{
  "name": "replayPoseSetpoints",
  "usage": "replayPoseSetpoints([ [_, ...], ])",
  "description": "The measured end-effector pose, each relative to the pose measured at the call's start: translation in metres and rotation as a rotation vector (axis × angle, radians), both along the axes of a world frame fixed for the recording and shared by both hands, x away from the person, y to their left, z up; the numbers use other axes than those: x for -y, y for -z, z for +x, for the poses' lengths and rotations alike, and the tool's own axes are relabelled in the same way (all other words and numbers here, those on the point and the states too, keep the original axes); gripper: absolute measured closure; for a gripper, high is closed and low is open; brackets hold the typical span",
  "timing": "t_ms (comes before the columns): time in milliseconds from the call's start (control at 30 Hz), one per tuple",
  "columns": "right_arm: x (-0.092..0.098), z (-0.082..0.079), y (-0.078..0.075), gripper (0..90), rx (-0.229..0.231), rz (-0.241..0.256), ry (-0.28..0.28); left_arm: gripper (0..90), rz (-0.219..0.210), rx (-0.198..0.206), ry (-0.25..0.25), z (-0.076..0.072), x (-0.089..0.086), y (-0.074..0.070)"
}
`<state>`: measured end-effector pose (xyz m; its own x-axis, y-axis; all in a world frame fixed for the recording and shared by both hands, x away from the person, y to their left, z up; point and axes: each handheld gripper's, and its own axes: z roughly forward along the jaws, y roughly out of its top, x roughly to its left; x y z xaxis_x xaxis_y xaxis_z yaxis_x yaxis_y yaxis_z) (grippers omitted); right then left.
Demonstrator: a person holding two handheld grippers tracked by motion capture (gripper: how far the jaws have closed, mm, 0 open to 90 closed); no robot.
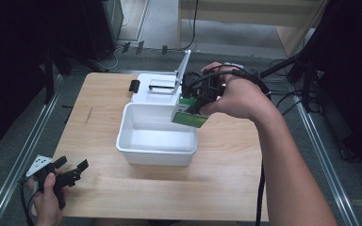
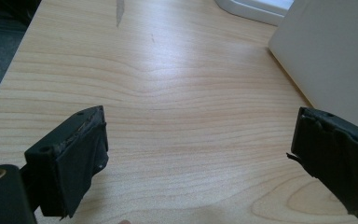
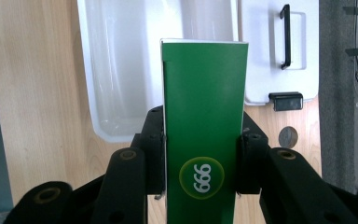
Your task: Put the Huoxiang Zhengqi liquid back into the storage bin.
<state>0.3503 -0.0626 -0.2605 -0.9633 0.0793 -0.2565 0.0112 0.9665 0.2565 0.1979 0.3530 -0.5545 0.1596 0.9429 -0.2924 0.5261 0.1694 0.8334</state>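
My right gripper (image 1: 194, 101) is shut on a green and white carton (image 1: 188, 115) and holds it tilted in the air over the back right corner of the white bin (image 1: 158, 136). In the right gripper view the green carton (image 3: 205, 116), marked 999 in a yellow-ringed circle, stands between the jaws of my right gripper (image 3: 200, 144), with the white bin (image 3: 135, 70) below and nothing inside it. My left gripper (image 1: 73, 165) is open in a hand at the table's front left corner. In the left gripper view my left gripper (image 2: 198, 135) spreads wide over bare wood, with the bin's wall (image 2: 335, 56) to its right.
The bin's white lid (image 1: 158, 89) lies flat behind it, with a black handle (image 3: 285, 35) and a black latch (image 3: 286, 100). A white panel (image 1: 184, 68) stands upright beside the lid. The wooden table (image 1: 226, 169) has free room in front and to the right. Metal rails run along both table sides.
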Motion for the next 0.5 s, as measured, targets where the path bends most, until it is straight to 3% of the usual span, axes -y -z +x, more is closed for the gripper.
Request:
replayPoseSetpoints([
  [500, -0.022, 0.005, 0.016, 64.0, -0.027, -0.025, -0.040, 4.6, -0.004, 0.000, 0.003, 0.000, 0.000, 0.000],
])
